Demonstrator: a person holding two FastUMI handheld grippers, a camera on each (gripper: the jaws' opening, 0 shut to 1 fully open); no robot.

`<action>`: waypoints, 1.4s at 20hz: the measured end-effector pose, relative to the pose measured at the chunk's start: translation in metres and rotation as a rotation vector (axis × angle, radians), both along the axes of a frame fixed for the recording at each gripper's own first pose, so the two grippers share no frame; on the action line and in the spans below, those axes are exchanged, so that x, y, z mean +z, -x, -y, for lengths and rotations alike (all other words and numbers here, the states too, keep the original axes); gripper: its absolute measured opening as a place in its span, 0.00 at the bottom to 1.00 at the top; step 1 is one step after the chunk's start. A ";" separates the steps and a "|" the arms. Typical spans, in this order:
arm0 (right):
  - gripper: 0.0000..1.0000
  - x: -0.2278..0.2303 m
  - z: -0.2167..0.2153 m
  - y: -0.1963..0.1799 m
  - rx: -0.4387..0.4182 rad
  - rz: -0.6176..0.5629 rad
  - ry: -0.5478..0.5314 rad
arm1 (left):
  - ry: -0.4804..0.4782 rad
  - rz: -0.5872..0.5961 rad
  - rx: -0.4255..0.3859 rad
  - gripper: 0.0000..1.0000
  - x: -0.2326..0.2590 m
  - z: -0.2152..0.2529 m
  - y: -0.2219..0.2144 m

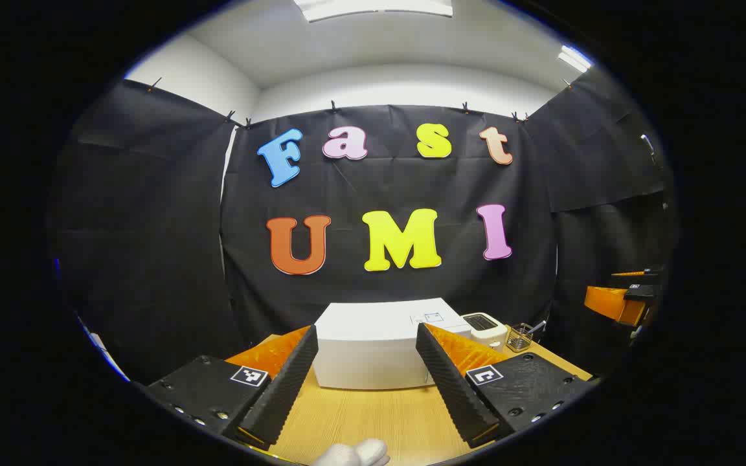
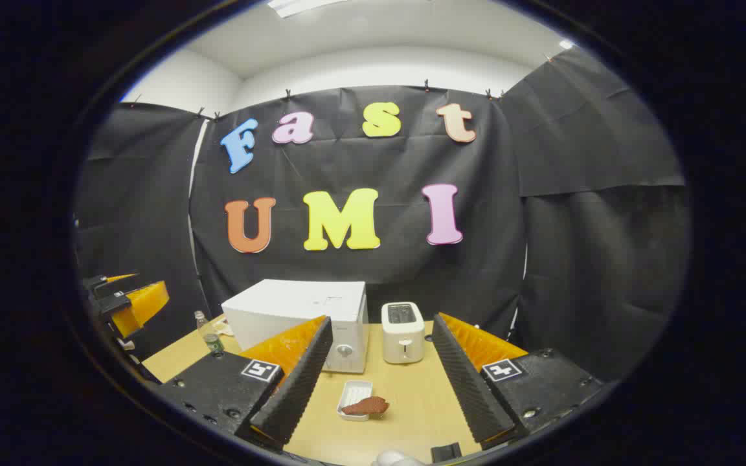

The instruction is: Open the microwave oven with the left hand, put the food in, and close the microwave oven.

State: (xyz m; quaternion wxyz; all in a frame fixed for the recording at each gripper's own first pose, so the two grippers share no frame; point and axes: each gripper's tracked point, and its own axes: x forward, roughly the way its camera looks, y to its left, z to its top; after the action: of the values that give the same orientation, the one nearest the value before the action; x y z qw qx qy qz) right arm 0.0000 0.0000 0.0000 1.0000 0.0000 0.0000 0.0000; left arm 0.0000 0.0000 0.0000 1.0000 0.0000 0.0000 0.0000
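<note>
A white microwave oven [image 2: 302,317] stands shut at the back of the wooden table [image 2: 405,401]; the left gripper view has the microwave oven [image 1: 379,353] straight ahead. In front of it lies a small white tray [image 2: 353,392] with a reddish-brown piece of food [image 2: 366,406] resting on its near end. My right gripper [image 2: 381,378] hangs open above the table, the tray and food between its fingers but farther off. My left gripper [image 1: 365,382] is open too, held short of the microwave, nothing between its fingers. The other gripper [image 2: 128,303] is at the left edge of the right gripper view.
A white toaster [image 2: 403,331] stands right of the microwave. A small wire holder with utensils [image 1: 520,336] sits at the table's far right. A small bottle [image 2: 208,333] stands left of the microwave. A white-gloved hand [image 1: 353,453] is at the bottom edge. Black cloth walls enclose the table.
</note>
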 end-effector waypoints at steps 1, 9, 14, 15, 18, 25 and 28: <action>0.91 0.000 0.001 0.000 0.000 0.000 -0.001 | 0.001 -0.002 -0.001 0.95 -0.001 0.000 -0.001; 0.90 0.004 0.013 -0.009 -0.014 -0.002 0.020 | -0.016 -0.014 -0.007 0.95 -0.015 0.009 -0.021; 0.99 0.017 0.024 -0.015 -0.035 0.009 0.023 | -0.024 -0.025 -0.031 0.95 -0.036 0.028 -0.047; 0.91 0.019 0.029 -0.016 -0.045 0.009 0.033 | -0.019 -0.032 -0.042 0.95 -0.044 0.035 -0.053; 0.90 0.031 0.044 -0.015 -0.078 0.017 0.050 | -0.012 -0.041 -0.074 0.95 -0.065 0.058 -0.076; 0.99 0.033 0.081 -0.017 -0.161 -0.043 0.083 | 0.022 -0.111 -0.124 0.95 -0.139 0.117 -0.147; 0.99 0.028 0.094 -0.021 -0.191 -0.077 0.069 | 0.009 -0.130 -0.112 0.95 -0.170 0.131 -0.188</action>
State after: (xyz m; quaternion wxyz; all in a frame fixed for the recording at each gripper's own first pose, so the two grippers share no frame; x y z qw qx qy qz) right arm 0.0214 -0.0944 0.0280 0.9941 -0.0343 0.0384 -0.0954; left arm 0.1876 -0.1314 -0.1704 0.9963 -0.0046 0.0649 -0.0558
